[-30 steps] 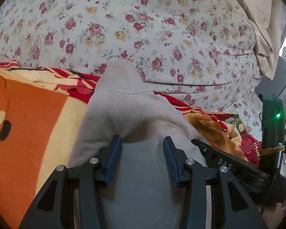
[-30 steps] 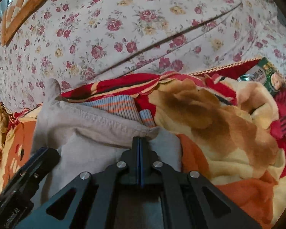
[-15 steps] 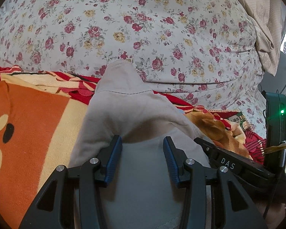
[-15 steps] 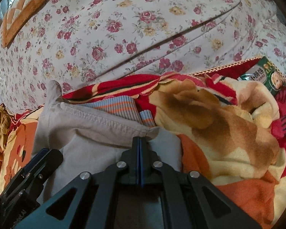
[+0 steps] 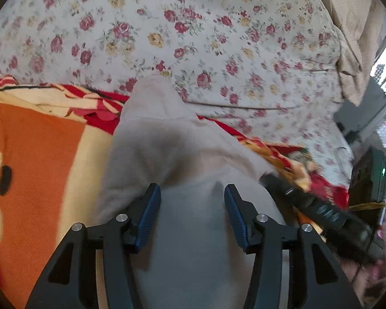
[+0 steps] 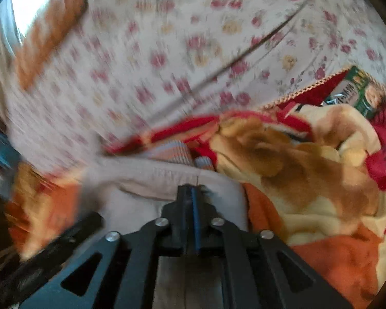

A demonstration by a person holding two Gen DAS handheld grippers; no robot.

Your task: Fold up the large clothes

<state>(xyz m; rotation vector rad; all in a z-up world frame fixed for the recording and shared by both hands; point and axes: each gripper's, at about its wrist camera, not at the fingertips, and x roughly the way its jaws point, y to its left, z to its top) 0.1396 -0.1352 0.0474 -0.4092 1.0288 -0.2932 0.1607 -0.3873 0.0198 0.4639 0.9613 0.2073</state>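
Floral sheet (image 5: 218, 38) behind, orange blanket (image 5: 38, 154) underneath. Left gripper (image 5: 191, 206) spread apart over beige garment (image 5: 167, 149). Right gripper (image 6: 191, 193) clamped on its hem.

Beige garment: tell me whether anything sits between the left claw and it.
Nothing visible does. The left claw stands open directly over the beige garment, cloth filling the gap between its blue pads. The right claw is shut on the garment's hem. The orange blanket lies underneath, not between.

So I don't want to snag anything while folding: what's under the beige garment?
Under the beige garment lies an orange, cream and red blanket. A striped fabric peeks out behind its hem. Anything directly beneath it is covered.
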